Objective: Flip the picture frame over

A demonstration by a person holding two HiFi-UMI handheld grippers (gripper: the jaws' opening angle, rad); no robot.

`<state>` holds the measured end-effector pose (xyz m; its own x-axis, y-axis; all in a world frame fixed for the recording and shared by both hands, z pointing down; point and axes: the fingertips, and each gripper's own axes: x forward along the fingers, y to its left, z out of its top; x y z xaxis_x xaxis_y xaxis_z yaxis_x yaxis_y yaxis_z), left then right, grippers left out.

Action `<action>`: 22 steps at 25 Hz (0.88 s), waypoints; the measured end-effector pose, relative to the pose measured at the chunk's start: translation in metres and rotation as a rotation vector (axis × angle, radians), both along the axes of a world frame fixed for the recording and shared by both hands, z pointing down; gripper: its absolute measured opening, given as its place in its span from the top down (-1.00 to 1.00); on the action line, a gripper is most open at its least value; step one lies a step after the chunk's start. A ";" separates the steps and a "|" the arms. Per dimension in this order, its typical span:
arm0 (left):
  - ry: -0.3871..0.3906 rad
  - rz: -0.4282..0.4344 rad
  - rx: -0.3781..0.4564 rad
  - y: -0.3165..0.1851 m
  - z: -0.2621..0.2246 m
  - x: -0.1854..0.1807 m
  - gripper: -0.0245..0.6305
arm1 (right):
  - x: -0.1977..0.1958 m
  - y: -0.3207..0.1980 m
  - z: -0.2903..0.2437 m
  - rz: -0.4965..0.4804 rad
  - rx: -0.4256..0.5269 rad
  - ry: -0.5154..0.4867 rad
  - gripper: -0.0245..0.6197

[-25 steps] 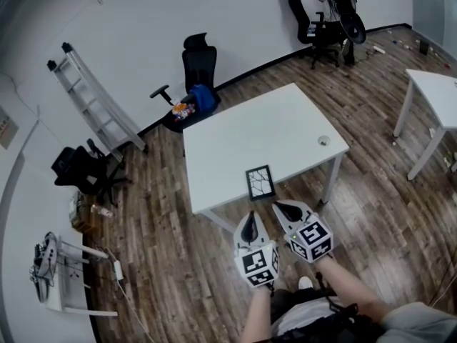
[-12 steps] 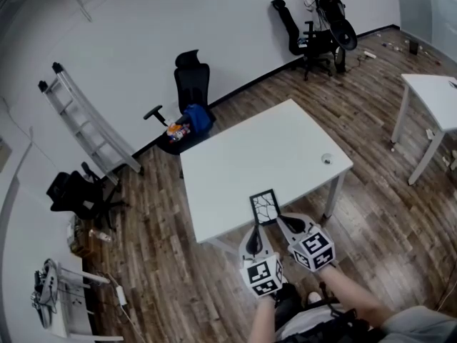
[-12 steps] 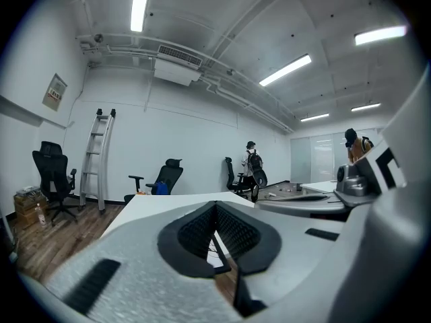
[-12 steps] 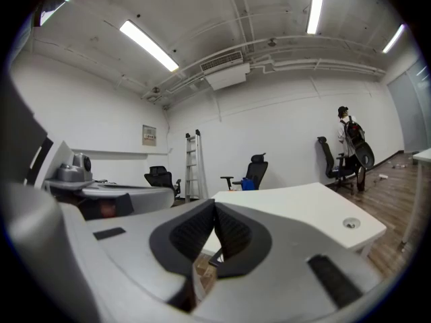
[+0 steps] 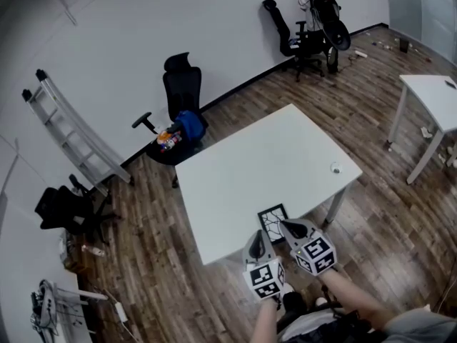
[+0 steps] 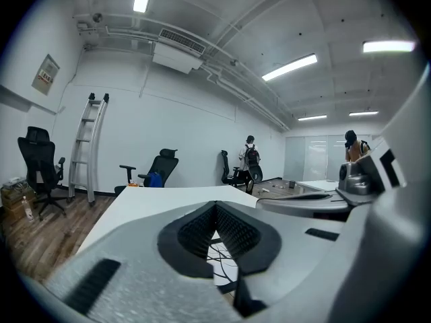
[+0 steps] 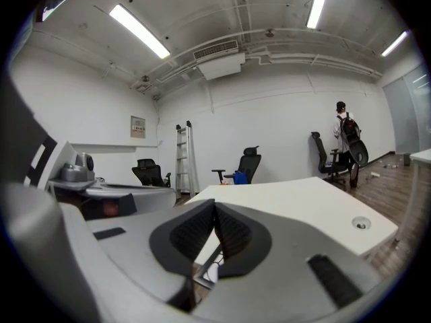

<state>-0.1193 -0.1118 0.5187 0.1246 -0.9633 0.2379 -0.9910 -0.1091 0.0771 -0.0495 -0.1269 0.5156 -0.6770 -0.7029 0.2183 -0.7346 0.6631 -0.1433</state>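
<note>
A small black picture frame [image 5: 273, 222] with a white, black-lined picture lies flat at the near edge of the white table [image 5: 264, 163]. My left gripper [image 5: 258, 240] is shut and empty, its tip just short of the frame's near left corner. My right gripper [image 5: 285, 224] is also shut and empty, its tip at the frame's near right side; contact cannot be judged. In the left gripper view the shut jaws [image 6: 215, 207] point over the frame [image 6: 219, 258]. In the right gripper view the shut jaws [image 7: 215, 207] have the frame's edge [image 7: 210, 272] just below them.
A round grommet [image 5: 335, 168] sits near the table's right edge. Behind the table stands a black office chair holding a blue bag [image 5: 178, 102]. A ladder [image 5: 68, 131] leans on the wall at left. A second white table [image 5: 428, 91] is at right, and a person [image 5: 318, 6] stands far back.
Both grippers have come forward and down from over the floor to the table's near edge, ending at the picture frame. Both stayed shut. The frame has not moved on the table.
</note>
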 end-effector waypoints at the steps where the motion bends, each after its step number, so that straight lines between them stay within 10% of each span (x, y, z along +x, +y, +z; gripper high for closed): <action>1: 0.002 0.005 -0.009 -0.005 0.003 -0.003 0.93 | -0.003 -0.005 0.003 0.008 -0.007 0.004 0.94; 22: 0.026 0.100 -0.361 -0.038 0.117 -0.016 0.92 | 0.008 -0.047 0.090 0.126 -0.180 0.105 0.94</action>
